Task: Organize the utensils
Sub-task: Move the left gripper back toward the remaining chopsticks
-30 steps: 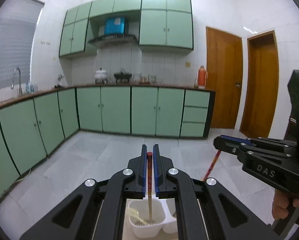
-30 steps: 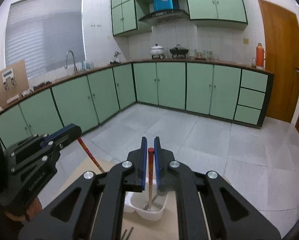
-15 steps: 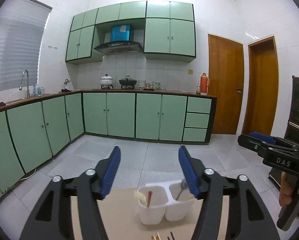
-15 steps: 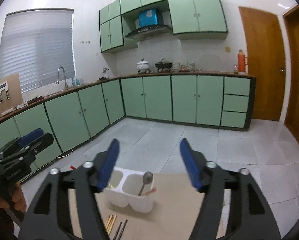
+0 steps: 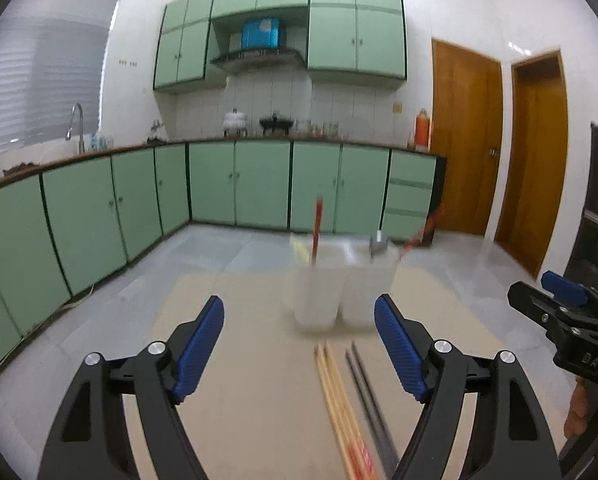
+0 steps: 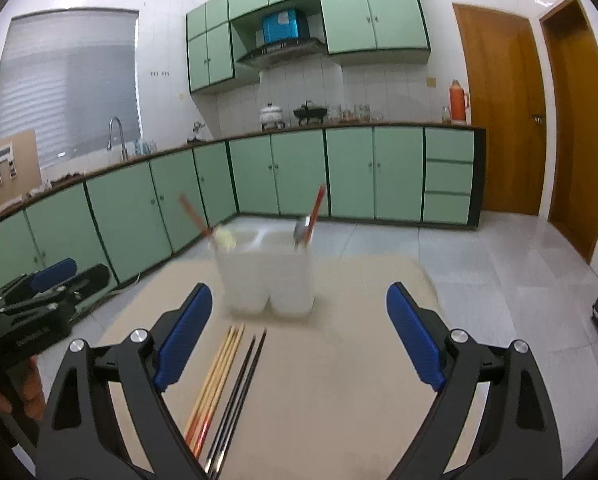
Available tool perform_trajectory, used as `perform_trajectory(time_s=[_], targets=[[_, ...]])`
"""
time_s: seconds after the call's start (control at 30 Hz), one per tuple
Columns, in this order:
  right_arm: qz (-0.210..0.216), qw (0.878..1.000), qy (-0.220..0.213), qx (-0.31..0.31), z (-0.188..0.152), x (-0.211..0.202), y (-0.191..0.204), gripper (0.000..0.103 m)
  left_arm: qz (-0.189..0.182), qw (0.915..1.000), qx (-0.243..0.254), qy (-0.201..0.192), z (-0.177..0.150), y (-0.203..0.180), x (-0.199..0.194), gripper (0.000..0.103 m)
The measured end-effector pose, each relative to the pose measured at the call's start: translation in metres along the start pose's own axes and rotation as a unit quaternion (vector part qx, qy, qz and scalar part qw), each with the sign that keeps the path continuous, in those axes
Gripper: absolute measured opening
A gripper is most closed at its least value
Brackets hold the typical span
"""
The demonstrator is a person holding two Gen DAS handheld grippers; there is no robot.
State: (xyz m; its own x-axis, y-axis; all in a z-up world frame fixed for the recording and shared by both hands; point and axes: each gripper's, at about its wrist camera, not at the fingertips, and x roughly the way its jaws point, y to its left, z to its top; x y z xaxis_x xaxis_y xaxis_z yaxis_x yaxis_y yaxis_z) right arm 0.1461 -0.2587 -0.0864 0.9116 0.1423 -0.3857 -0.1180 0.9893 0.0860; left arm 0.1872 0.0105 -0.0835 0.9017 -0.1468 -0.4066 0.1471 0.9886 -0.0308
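Note:
A white two-compartment utensil holder [image 5: 341,284] [image 6: 269,272] stands on a beige table [image 5: 259,380] [image 6: 339,380]. One red chopstick [image 5: 317,224] stands in its left cup and another [image 6: 316,208] in its right cup beside a metal spoon [image 6: 301,232]. A pair of wooden chopsticks [image 5: 339,404] [image 6: 215,380] and a pair of dark chopsticks [image 5: 369,396] [image 6: 239,392] lie on the table in front of the holder. My left gripper [image 5: 299,348] is open and empty, short of the holder. My right gripper [image 6: 299,336] is open and empty, also short of it.
The table's far edge drops to a tiled floor [image 6: 479,264]. Green kitchen cabinets [image 5: 259,184] line the far walls. Two wooden doors [image 5: 499,152] stand at the right. The right gripper shows at the right edge of the left wrist view [image 5: 571,328].
Both grippers let go of the red chopsticks, which now stand in the holder. Both opened wide and drew back and lower, bringing the chopsticks on the table into view.

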Motion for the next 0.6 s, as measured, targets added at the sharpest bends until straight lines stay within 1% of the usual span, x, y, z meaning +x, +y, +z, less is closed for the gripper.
perform_trajectory(time_s=[0.07,0.13,0.23,0.33,0.4,0.47,0.5,0.6], targets=[[-0.007,1.0,0.011,-0.009,-0.02,-0.002,0.009,0.086,0.002,0.9998,0.007,0.018,-0.02,-0.002,0.0,0.076],[-0.014,0.999,0.029,-0.013,-0.041,-0.001,0.016,0.083,0.002,0.9994,0.01,0.034,-0.035,-0.003,-0.001,0.076],[-0.01,0.998,0.059,-0.006,-0.065,0.0,0.024,0.08,0.012,0.9981,0.017,0.058,-0.057,-0.003,0.0,0.076],[-0.002,0.996,0.093,-0.013,-0.09,0.0,0.033,0.076,0.016,0.9967,0.023,0.076,-0.073,0.0,0.0,0.076],[0.0,0.993,0.114,-0.025,-0.106,0.0,0.039,0.071,0.019,0.9956,0.022,0.089,-0.084,0.004,-0.001,0.076],[0.004,0.991,0.131,-0.032,-0.116,0.0,0.046,0.068,0.018,0.9948,0.013,0.1,-0.091,0.008,-0.002,0.076],[0.007,0.989,0.143,-0.036,-0.124,0.0,0.049,0.065,0.018,0.9944,0.01,0.104,-0.094,0.009,-0.003,0.076],[0.016,0.986,0.159,-0.038,-0.129,0.002,0.056,0.061,0.017,0.994,0.011,0.108,-0.097,0.009,-0.005,0.076]])
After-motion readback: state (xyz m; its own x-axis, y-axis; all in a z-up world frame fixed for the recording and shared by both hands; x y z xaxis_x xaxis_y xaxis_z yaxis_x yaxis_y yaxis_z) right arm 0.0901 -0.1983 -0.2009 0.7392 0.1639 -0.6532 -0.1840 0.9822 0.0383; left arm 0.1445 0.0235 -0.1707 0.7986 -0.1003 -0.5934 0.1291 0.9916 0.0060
